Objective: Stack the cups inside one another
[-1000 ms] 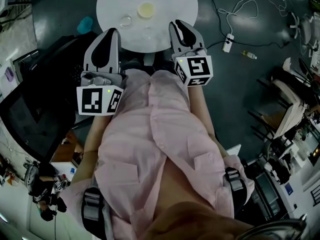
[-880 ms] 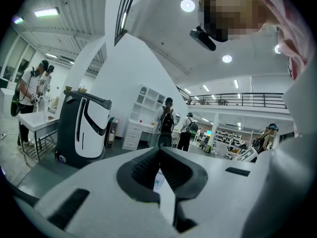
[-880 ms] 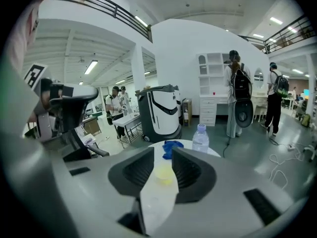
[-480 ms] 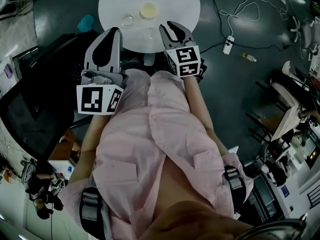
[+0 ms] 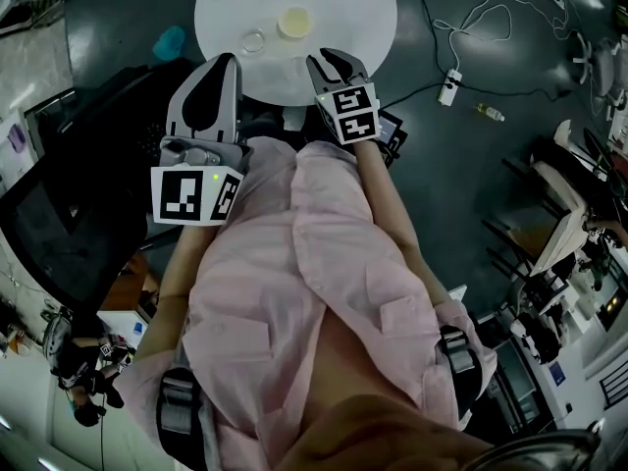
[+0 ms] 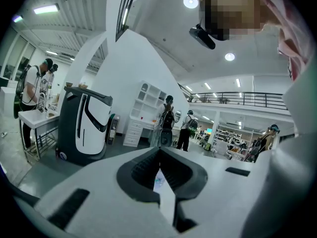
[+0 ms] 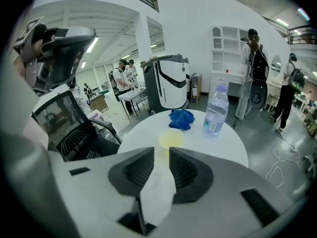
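Observation:
On the round white table (image 5: 363, 27) stand a pale yellow cup (image 5: 296, 21) and, to its left, a clear cup (image 5: 253, 39). My right gripper (image 5: 329, 60) tilts down over the table's near edge. In the right gripper view the yellow cup (image 7: 170, 139) stands just beyond the right gripper (image 7: 162, 151). Its jaws have just been opening and stand apart; only the white tabletop shows in the gap. My left gripper (image 5: 219, 63) hangs level off the table's near left edge. In the left gripper view the left gripper (image 6: 159, 151) has its tips together and nothing in them.
A blue cloth (image 7: 182, 119) and a water bottle (image 7: 215, 110) sit at the table's far side. A black chair (image 5: 59, 214) is at the left, a power strip (image 5: 448, 84) on the floor at the right. A white-and-black machine (image 7: 168, 86) and people stand beyond.
My right gripper has sunk and tipped downward, sliding left toward the table's near edge and the yellow cup. The left gripper has stayed where it was.

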